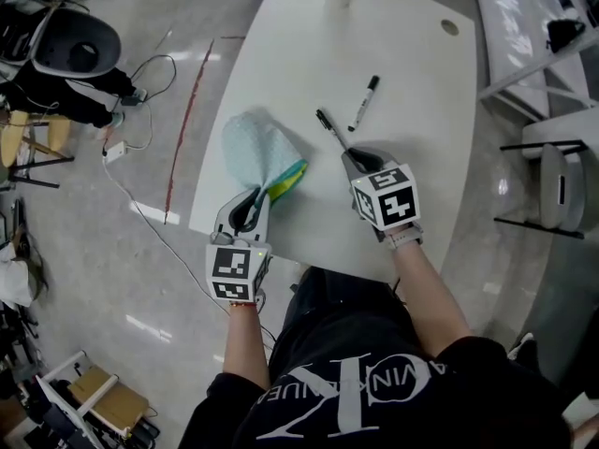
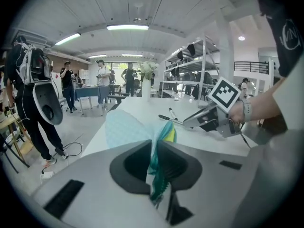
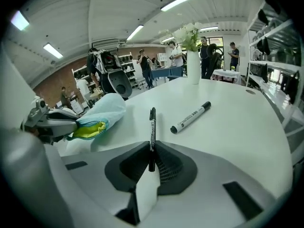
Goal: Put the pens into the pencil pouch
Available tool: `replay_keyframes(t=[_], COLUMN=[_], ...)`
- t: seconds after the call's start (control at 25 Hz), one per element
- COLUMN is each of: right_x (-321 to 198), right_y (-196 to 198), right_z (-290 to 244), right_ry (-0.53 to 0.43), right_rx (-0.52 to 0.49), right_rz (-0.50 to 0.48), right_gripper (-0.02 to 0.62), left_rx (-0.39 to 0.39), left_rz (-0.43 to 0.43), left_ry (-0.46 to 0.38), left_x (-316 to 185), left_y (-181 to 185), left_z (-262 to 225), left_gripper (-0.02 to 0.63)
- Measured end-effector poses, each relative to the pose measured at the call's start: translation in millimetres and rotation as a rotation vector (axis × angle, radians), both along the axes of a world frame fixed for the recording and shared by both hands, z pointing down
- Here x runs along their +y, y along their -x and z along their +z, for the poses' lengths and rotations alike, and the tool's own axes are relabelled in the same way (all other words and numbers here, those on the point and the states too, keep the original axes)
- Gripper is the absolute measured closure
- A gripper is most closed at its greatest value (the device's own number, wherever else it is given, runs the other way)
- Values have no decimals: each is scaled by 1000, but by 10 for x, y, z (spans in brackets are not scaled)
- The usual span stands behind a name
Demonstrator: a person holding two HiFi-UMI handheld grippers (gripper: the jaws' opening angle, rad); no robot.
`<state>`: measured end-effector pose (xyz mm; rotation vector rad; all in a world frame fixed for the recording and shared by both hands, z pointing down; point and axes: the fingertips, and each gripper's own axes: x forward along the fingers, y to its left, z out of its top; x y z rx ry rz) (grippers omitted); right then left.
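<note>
L gripper (image 2: 154,150) clamps teal pouch (image 2: 126,129) edge; R gripper (image 2: 187,123) beyond, prob. on black pen (image 2: 166,118).

Head view steeply down on white table (image 1: 412,82), gripper views low, close, level, all sharing pouch (image 1: 255,148).

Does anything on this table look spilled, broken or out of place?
Nothing stands out. The left claw pinches the pouch at its mouth, the right claw grips a black pen, and a marker lies loose on the white table.

An open workshop-like lab: metal shelving (image 2: 190,80), ceiling strip lights (image 2: 127,27), white table (image 1: 412,110)
</note>
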<state>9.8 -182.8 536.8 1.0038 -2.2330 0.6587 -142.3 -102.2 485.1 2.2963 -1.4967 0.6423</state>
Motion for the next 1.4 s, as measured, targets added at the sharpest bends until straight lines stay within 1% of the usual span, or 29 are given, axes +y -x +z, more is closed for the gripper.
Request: replay_keyframes(t=[0.16, 0.28, 0.44, 0.56, 0.68, 0.8, 0.92, 1.08, 1.2, 1.28, 1.4], right_x=[115, 258, 501, 710, 922, 1101, 1197, 1227, 1234, 1225, 1204], right_y=[-36, -6, 102, 204, 298, 389, 419, 427, 421, 423, 450], right_z=[-134, -267, -459, -562, -608, -584, -509, -431, -365, -336, -319], right_ry=[-7, -17, -21, -1, 22, 36, 50, 80, 111, 129, 150], right_rx=[-34, -59, -101, -140, -152, -134, -97, -69, -37, -22, -14], right_rz=[-26, -58, -119, -171, -242, -302, -329, -320, -315, -309, -305], right_gripper=[549, 549, 548, 549, 549, 548, 548, 548, 548, 548, 548], left_rx=[17, 12, 9, -6, -6, -1, 3, -2, -22, -28, 5], left_rz=[-3, -4, -20, -24, -35, -43, -31, 16, 62, 94, 129], left_ry=[0, 0, -2, -3, -10, -27, -56, -114, -154, -162, -157], left_x=[-53, -81, -106, -110, -128, -143, -154, -131, -95, -66, -22], left_y=[-12, -1, 33, 51, 47, 45, -17, -132, -210, -260, -330], left_z=[10, 2, -20, -24, -41, -89, -163, -268, -322, -331, -333], left_gripper=[565, 565, 565, 565, 565, 565, 565, 565, 565, 565, 566])
